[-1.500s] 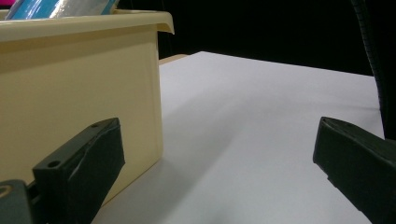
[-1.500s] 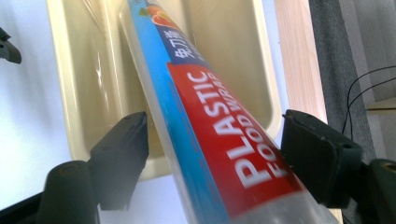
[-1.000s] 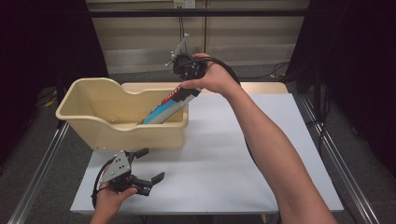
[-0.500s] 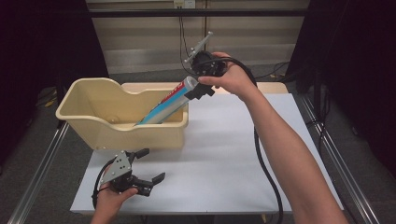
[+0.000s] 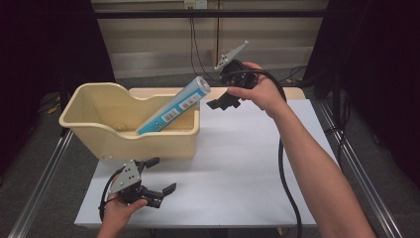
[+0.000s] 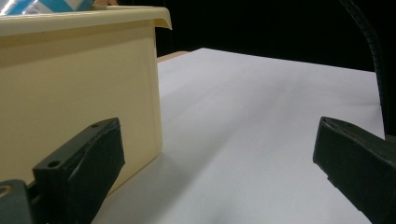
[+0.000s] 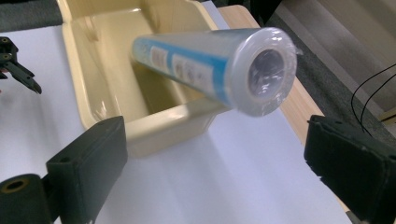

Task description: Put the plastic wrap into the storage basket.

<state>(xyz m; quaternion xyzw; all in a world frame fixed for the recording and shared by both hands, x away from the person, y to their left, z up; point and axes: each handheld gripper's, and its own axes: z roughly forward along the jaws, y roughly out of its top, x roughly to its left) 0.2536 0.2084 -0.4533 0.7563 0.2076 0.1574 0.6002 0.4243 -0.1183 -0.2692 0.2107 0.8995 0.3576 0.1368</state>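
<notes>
Now the blue-and-white roll (image 5: 173, 105) is leaning inside the cream tub (image 5: 89, 130), its lower end down in the tub and its wrapped upper end sticking out over the tub's right rim. Just beyond that upper end, the right gripper (image 5: 222, 101) is hovering with jaws spread, grasping nothing. Near the tub's front wall, the left gripper (image 5: 161, 176) is resting on the white table (image 5: 237, 168), jaws wide apart and empty

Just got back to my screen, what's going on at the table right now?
A person holds a gripper in each hand. The right gripper is open, just clear of a blue-and-white roll that leans in the cream bin with its top end over the rim. The left gripper is open, low on the white table in front of the bin.
</notes>
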